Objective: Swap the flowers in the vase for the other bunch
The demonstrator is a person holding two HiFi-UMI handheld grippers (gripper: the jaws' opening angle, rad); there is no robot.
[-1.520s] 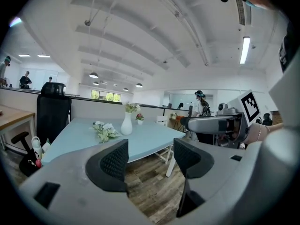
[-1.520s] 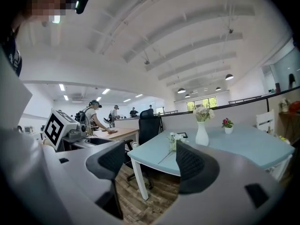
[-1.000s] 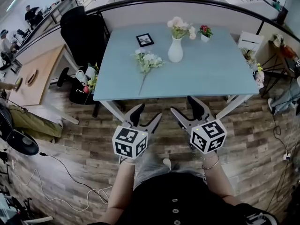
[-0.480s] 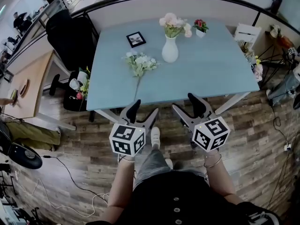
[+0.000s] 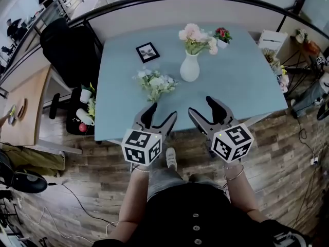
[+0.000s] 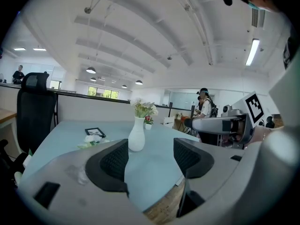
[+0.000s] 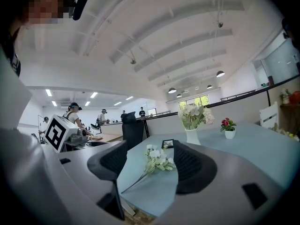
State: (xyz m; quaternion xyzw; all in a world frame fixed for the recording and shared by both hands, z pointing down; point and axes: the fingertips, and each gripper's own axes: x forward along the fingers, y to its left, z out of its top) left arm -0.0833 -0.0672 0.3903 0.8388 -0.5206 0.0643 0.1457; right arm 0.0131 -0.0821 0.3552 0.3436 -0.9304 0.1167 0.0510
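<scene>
Person has stepped in: left claw and right claw now reach the pale blue counter's near edge, both wide and empty. Pale pink flowers sit in the white ceramic vase; the loose white flower bunch lies near its left. Swap not started.

Holds the left gripper and right gripper side by side, jaws apart, over the near edge of the blue table, near the loose bunch, with the white vase of pink flowers farther back.
</scene>
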